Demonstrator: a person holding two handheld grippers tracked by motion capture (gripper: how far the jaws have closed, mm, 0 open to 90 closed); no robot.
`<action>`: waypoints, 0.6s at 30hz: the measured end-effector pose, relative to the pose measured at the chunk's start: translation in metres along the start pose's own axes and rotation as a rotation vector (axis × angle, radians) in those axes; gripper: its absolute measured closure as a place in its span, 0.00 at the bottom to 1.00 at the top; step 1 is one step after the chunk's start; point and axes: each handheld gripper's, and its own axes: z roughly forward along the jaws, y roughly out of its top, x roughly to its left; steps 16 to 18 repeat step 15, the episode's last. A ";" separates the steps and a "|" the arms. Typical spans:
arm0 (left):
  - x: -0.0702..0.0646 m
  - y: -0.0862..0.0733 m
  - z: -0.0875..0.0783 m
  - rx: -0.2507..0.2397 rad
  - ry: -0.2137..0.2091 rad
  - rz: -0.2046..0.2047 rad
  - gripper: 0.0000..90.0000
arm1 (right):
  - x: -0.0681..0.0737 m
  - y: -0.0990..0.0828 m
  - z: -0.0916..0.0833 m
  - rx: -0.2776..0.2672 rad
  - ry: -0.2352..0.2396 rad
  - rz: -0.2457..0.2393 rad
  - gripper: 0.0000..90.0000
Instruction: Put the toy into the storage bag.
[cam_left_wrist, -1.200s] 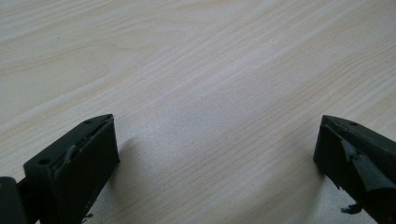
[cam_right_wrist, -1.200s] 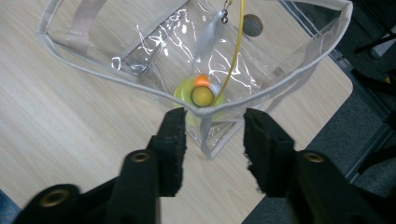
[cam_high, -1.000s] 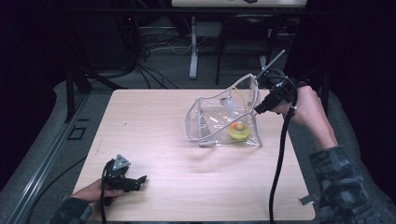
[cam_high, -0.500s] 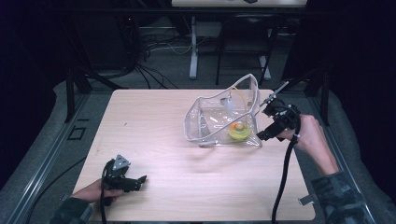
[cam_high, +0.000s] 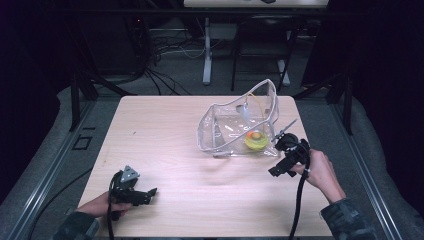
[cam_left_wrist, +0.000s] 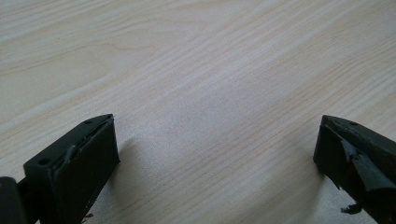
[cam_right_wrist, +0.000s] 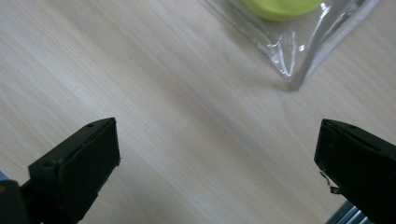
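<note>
The clear plastic bag (cam_high: 235, 125) sits on the far right part of the wooden table (cam_high: 165, 130), its mouth gaping upward and its walls standing loosely. Inside it, low against the near right corner, we see a yellow-green round thing (cam_high: 255, 141) with an orange spot on top. In the right gripper view that bag corner (cam_right_wrist: 292, 56) lies flat on the wood, with the yellow-green edge showing through the film.

Just beside the bag's near right corner we find the right gripper (cam_high: 283, 161), held by the person's right hand (cam_high: 320, 170), apart from the plastic. Its jaws have just been opening and now stand wide, with nothing but bare table between them.

Well apart, at the near left of the table, the left gripper (cam_high: 131, 192) rests low in the person's left hand (cam_high: 97, 205). We see its jaws spread wide as well, close over plain wood grain, holding nothing. A black cable (cam_high: 298, 200) trails from the right gripper toward the near edge.
</note>
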 end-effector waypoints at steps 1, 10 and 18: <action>0.000 0.000 0.000 0.000 0.000 0.000 0.00 | 0.001 -0.003 0.005 -0.005 0.001 0.000 0.00; 0.000 0.000 0.000 -0.001 0.000 0.001 0.00 | 0.006 -0.022 0.033 0.052 0.017 0.012 0.00; 0.000 0.000 0.000 -0.001 0.000 0.001 0.00 | 0.008 -0.033 0.037 0.039 0.014 0.044 0.00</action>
